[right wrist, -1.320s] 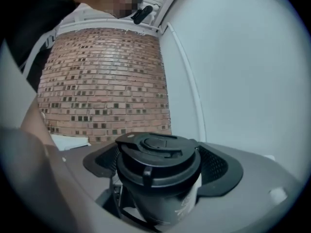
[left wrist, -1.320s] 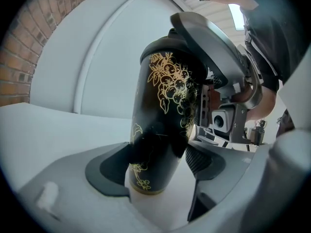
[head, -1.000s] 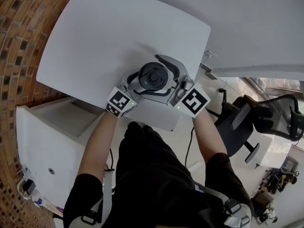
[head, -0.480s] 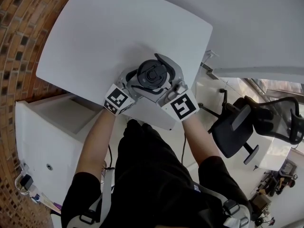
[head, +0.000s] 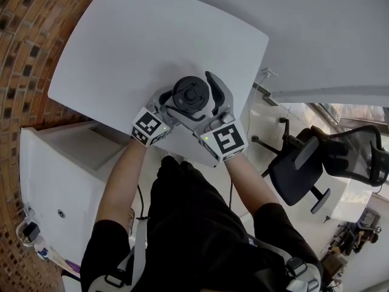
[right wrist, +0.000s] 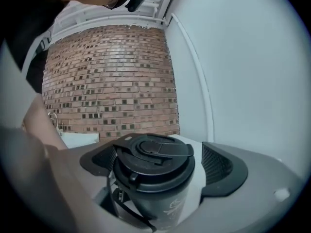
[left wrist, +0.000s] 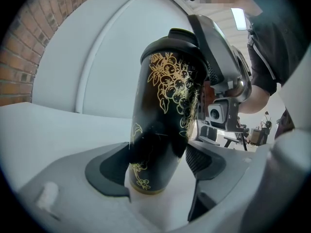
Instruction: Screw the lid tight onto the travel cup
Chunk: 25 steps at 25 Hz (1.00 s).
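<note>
Three cameras around one travel cup
The head view looks steeply down from above the person onto the white counter and sees the cup from the top. The left gripper view sits low and very near the cup's base, facing right across the counter. The right gripper view sits close at the height of the lid, facing left toward the brick wall. All three share the cup.

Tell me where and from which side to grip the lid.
Take the lid by its round outer rim, a pad each side, coming level from the person's side: the travel cup stands upright, and the flap on top offers no even faces. The right hand-held gripper straddles it, jaws opening.
</note>
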Tool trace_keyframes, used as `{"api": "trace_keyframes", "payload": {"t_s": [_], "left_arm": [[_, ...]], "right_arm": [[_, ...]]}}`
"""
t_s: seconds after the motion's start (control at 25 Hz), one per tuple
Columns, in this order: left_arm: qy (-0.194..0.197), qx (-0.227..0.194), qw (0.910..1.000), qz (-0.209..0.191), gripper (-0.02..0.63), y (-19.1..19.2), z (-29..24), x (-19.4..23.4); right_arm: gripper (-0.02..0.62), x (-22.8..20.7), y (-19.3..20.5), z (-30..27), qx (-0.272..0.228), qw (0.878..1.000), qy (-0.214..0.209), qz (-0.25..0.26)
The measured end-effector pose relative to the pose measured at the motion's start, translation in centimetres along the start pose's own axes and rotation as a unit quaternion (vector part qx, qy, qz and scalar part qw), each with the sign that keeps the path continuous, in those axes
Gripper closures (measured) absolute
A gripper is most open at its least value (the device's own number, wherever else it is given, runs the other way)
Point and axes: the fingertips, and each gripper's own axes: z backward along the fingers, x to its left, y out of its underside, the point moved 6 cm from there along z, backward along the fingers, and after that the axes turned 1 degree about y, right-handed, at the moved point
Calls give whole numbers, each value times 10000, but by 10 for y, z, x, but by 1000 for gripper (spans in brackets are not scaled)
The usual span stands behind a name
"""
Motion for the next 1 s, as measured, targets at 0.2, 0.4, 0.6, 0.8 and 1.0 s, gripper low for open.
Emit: {"api": "trace_keyframes", "payload": {"t_s": [0.2, 0.4, 0.6, 0.8, 1.0], "left_arm": [[-253, 139, 9995, -103, 236, 5, 3, 0], [-755, 409, 9963, -98, 235, 12, 29, -4], [-1137, 115, 9928, 351, 235, -7, 72, -37], [-1245, -440, 9897, 555, 238, -36, 108, -72], [-1249, -987, 9852, 640, 241, -68, 132, -93]], "right_arm": [[67, 0, -10, 27, -115, 9997, -125, 165], [67, -4, -9, 56, 1, 9998, -47, 170], [77, -3, -4, 85, -18, 9996, -90, 267], [97, 18, -15, 108, -153, 9996, 32, 240], [108, 47, -36, 126, -375, 9986, 135, 339]]}}
